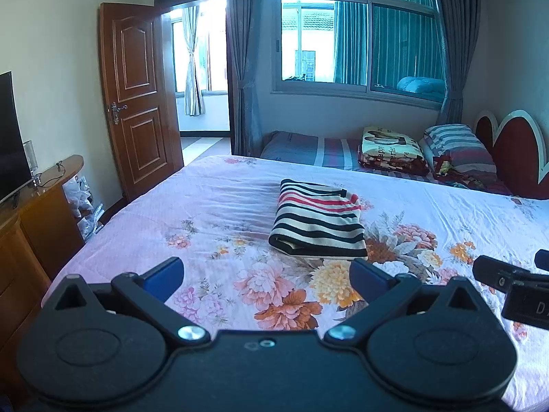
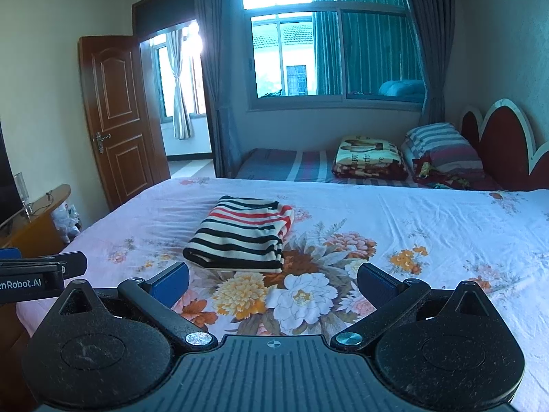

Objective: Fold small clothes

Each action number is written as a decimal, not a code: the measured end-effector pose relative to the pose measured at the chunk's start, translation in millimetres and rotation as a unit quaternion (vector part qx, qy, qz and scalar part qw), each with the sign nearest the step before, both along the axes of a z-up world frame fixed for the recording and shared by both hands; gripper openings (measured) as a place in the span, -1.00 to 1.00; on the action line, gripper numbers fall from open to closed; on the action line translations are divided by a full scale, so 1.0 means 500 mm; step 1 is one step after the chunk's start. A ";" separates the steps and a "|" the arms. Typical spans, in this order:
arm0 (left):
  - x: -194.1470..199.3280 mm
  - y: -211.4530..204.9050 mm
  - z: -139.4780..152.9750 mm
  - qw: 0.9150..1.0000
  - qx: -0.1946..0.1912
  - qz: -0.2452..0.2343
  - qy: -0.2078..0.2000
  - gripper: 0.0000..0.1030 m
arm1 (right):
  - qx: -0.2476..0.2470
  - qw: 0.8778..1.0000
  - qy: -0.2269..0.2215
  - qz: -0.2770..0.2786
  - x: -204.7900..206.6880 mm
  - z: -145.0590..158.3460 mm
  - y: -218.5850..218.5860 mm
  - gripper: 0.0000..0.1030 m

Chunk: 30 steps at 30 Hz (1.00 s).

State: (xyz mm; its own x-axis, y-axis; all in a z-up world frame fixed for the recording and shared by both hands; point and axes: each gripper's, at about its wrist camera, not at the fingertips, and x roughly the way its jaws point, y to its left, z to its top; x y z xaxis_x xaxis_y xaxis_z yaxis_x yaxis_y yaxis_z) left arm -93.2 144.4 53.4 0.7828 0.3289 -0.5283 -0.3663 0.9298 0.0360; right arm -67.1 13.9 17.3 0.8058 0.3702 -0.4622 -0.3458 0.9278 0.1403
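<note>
The striped shirt [image 1: 317, 221] is folded up small & lies on the bed [image 1: 212, 206], on the flower sheet. The left gripper [image 1: 266, 273] is spread wide w/ nothing in it, held just in front of the shirt, not touching. The right gripper [image 2: 272, 279] is spread wide too, empty, near the shirt's front edge. A pillow [image 1: 453, 144] sits far back by the window [image 1: 357, 44].
</note>
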 end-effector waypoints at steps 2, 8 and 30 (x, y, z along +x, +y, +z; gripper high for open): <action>0.001 0.000 0.001 1.000 0.000 0.001 0.000 0.99 | 0.000 1.000 0.000 0.000 0.000 0.000 0.001 1.00; 0.004 0.002 0.002 1.000 0.000 0.001 0.001 0.99 | -0.003 1.000 0.000 -0.001 0.005 -0.004 0.002 1.00; 0.008 0.003 -0.001 1.000 0.003 0.004 0.001 0.99 | -0.005 1.000 0.003 0.006 0.013 -0.010 0.002 1.00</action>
